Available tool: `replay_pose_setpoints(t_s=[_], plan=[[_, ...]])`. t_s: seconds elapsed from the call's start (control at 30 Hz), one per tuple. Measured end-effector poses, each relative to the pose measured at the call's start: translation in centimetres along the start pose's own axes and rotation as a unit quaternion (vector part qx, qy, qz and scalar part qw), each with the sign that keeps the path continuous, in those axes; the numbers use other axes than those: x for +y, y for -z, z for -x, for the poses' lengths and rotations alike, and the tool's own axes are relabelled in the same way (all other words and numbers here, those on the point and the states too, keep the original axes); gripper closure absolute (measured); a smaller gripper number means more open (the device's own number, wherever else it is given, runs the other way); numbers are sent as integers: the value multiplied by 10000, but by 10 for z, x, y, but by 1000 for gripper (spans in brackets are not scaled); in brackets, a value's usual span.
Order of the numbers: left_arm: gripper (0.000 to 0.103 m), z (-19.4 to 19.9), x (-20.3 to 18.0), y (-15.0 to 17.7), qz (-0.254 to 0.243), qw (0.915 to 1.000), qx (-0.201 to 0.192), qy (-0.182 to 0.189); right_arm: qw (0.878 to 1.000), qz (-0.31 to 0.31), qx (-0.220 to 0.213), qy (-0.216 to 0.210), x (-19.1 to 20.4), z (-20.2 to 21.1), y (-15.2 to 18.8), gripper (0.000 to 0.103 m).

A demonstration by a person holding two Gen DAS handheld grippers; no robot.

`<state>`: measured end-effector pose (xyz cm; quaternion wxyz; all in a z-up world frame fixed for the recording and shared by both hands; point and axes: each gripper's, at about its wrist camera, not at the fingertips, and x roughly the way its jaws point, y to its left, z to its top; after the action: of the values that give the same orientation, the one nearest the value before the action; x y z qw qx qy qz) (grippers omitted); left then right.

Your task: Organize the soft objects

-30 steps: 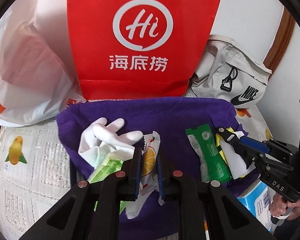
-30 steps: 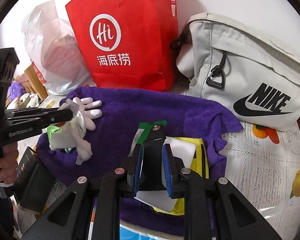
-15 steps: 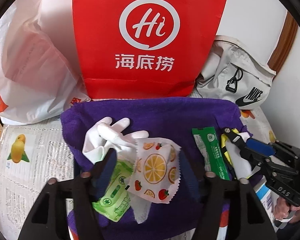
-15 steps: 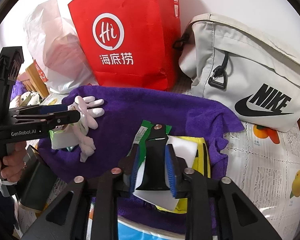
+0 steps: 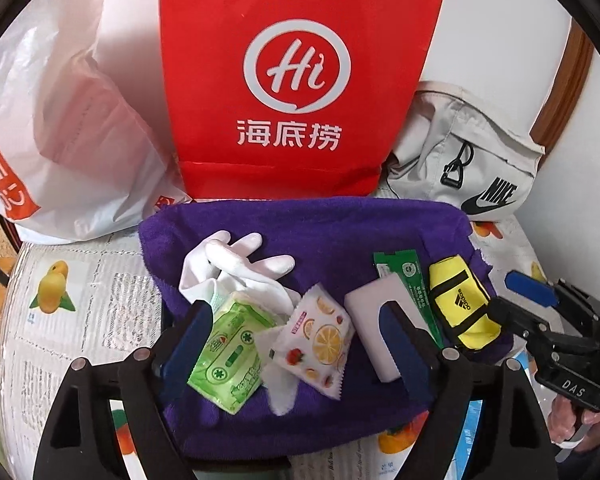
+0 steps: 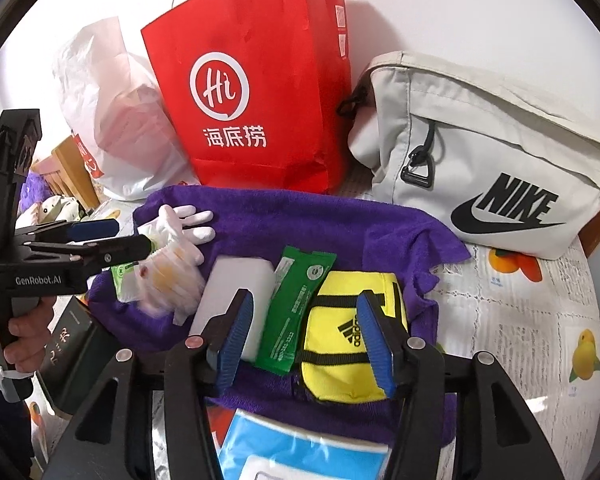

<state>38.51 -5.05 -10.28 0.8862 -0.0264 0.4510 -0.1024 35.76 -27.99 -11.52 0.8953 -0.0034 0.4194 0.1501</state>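
Blue-padded left tongs (image 5: 296, 344) and right tongs (image 6: 306, 344) opening, empty.

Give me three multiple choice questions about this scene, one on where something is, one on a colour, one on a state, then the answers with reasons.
1. Where does the yellow fabric pouch with black straps lie?
A. on the purple towel
B. inside the red paper bag
C. on the grey sling bag

2. What colour is the long flat sachet beside the pouch?
A. blue
B. green
C. pink

3. How is the right hand-held gripper?
A. clamped on the white glove
B. lifting the pouch
C. jaws apart

Answers:
1 A, purple cloth shows around it.
2 B, its wrapper is green.
3 C, opening, pads pressing on nothing.
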Motion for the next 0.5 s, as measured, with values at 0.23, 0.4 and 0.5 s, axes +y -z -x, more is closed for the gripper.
replay_pose_setpoints(t_s=[0.23, 0.4, 0.5], plan=[[19, 25, 2, 7, 21, 9999, -93, -56, 10000, -25, -60, -8, 7, 23, 11, 49], [19, 50, -1, 21, -74, 9997, -216, -26, 9998, -157, -119, -54, 15, 48, 30, 49], [19, 67, -3, 34, -88, 9995, -295, 24, 9996, -226, -169, -78, 23, 67, 46, 49]])
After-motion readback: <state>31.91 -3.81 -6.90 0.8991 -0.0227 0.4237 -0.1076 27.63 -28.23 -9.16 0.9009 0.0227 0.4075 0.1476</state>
